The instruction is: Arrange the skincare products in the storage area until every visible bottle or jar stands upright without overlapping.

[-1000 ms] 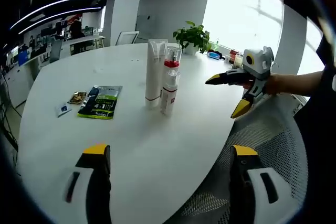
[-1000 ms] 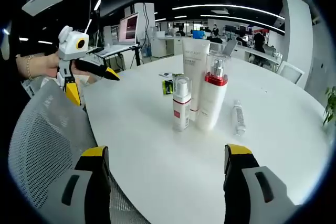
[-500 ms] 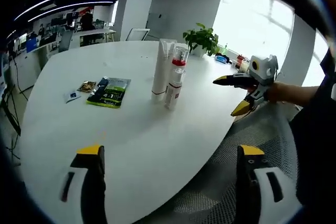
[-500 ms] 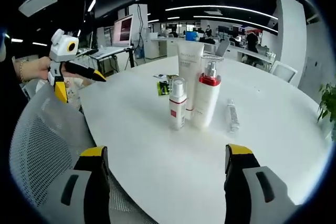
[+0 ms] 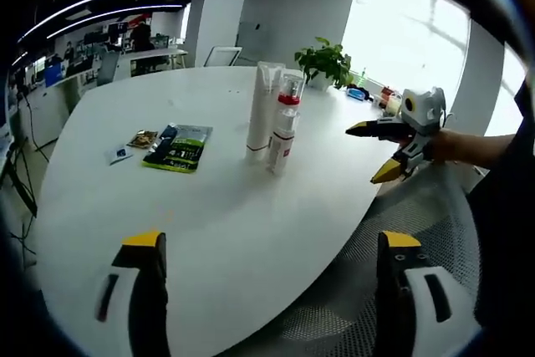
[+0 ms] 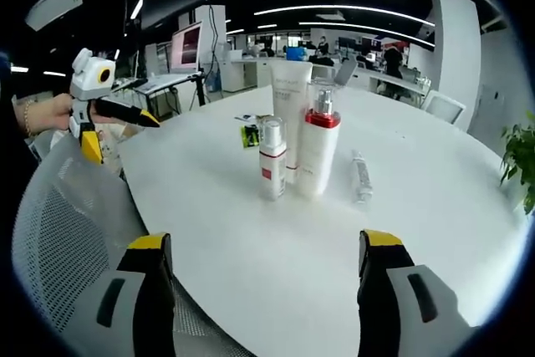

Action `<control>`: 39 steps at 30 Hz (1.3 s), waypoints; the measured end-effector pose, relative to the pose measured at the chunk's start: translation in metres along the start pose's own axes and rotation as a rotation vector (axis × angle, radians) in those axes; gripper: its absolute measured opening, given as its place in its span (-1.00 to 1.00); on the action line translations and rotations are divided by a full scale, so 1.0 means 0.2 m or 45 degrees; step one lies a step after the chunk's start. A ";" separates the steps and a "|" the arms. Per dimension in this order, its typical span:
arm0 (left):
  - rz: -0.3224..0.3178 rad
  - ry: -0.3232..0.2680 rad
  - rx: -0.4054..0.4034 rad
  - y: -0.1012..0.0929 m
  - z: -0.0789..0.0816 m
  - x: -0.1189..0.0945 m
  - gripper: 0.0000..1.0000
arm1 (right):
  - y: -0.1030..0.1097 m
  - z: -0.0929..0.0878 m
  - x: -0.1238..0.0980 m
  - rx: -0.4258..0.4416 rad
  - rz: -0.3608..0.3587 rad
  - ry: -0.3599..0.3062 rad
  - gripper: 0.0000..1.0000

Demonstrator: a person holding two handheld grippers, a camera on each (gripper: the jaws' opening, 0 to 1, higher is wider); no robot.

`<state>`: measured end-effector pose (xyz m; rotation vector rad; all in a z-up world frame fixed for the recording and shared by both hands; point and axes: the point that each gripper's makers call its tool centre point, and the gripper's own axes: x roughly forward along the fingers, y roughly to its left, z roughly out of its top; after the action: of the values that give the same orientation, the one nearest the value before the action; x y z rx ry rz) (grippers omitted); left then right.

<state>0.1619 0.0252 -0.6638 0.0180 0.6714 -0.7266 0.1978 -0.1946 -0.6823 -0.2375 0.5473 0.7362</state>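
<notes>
Lettering on green packet (image 5: 179, 147) and small sachets (image 5: 131, 144) too small to read.

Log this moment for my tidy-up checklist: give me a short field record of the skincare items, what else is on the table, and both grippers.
surface: round white table
upright items: tall white tube, red-collared pump bottle, small spray bottle, close together
lying item: slim clear tube flat on the table beside the pump bottle
other items: green packet, small sachets
left gripper: jaws open, empty, over the mesh chair
right gripper: jaws open, empty, off the table edge
task state: not done, one tube lying down
</notes>
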 end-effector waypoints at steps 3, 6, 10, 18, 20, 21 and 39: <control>-0.012 -0.002 -0.001 -0.01 0.00 0.00 0.97 | -0.03 -0.01 -0.01 0.027 -0.031 0.004 0.92; -0.004 0.002 -0.002 0.00 0.00 0.01 0.97 | -0.05 0.00 -0.02 0.062 -0.048 -0.010 0.92; 0.000 0.006 0.004 0.00 -0.01 0.02 0.97 | -0.09 -0.03 -0.01 0.122 -0.052 0.019 0.96; -0.008 0.007 -0.006 0.02 -0.01 0.05 0.97 | -0.12 -0.08 0.03 0.046 -0.014 0.150 0.94; -0.008 0.014 -0.008 0.03 -0.02 0.06 0.97 | -0.16 -0.07 0.04 0.050 -0.020 0.164 0.94; -0.015 0.016 -0.012 0.03 -0.02 0.06 0.97 | -0.18 -0.08 0.04 0.068 -0.026 0.190 0.94; -0.084 0.017 -0.033 -0.01 -0.05 0.07 0.97 | -0.56 -0.13 0.13 0.072 -0.135 0.309 0.74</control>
<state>0.1637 0.0168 -0.6792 -0.0233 0.6969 -0.7817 0.2809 -0.2722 -0.7161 -0.3034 0.7789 0.5916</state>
